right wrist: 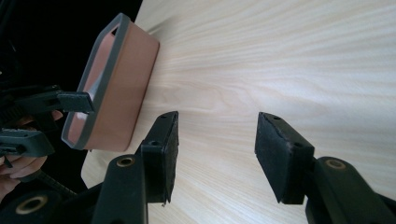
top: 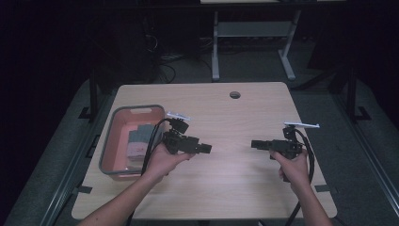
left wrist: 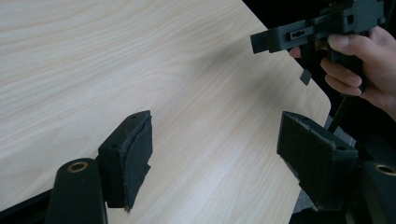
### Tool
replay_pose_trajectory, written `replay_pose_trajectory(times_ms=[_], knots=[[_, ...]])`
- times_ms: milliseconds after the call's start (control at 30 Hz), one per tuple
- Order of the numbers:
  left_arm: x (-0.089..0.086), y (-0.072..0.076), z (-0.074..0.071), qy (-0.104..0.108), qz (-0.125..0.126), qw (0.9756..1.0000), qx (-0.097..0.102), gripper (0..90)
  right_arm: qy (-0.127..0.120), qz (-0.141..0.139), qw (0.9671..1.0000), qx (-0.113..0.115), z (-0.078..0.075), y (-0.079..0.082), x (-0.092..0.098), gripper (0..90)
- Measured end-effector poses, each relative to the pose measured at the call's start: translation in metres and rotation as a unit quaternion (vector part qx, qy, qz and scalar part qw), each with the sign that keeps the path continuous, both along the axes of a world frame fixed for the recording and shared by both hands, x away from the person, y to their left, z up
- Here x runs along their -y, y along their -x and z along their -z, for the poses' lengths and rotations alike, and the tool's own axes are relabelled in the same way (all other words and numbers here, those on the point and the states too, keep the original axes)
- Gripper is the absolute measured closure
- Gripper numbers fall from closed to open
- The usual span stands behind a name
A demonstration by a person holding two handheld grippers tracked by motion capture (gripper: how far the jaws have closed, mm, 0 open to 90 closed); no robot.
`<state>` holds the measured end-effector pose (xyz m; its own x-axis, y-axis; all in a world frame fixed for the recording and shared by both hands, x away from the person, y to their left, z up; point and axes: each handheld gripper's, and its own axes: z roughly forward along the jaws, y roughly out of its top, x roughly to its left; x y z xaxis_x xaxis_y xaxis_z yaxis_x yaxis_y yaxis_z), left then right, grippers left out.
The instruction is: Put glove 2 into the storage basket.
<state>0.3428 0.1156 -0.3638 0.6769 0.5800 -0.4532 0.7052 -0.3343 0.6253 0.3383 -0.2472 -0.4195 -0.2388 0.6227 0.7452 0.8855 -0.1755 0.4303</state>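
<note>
Your left tongs (top: 207, 149) hang over the desk (top: 235, 117) just right of the bin (top: 109, 141), at about 9 o'clock from the desk's middle, pointing toward 3 o'clock. In the left gripper view, their jaws stand wide apart with bare wood between them, gripping nothing. Your right tongs (top: 254, 144) sit at about 3 o'clock, well apart from the left pair and pointing back at them. In the right gripper view, the pads (right wrist: 170, 154) also stand well apart and empty. The bin, pink inside with a grey rim, rests at the desk's 9 o'clock edge with folded grey cloths (top: 139, 141) lying in it.
</note>
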Motion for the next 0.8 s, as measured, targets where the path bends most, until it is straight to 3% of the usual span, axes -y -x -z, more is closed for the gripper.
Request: replay_pose_trajectory(times_ms=[433,800], knots=[[0.018,0.009,0.022,0.007,0.012,0.9999,-0.009,26.5,-0.004,0.009,0.9999,-0.012,0.016,0.01,0.015,47.2],[0.02,0.017,0.039,0.017,0.012,0.9997,-0.011,26.5,-0.004,0.006,0.9998,-0.02,0.026,0.018,0.019,45.8]])
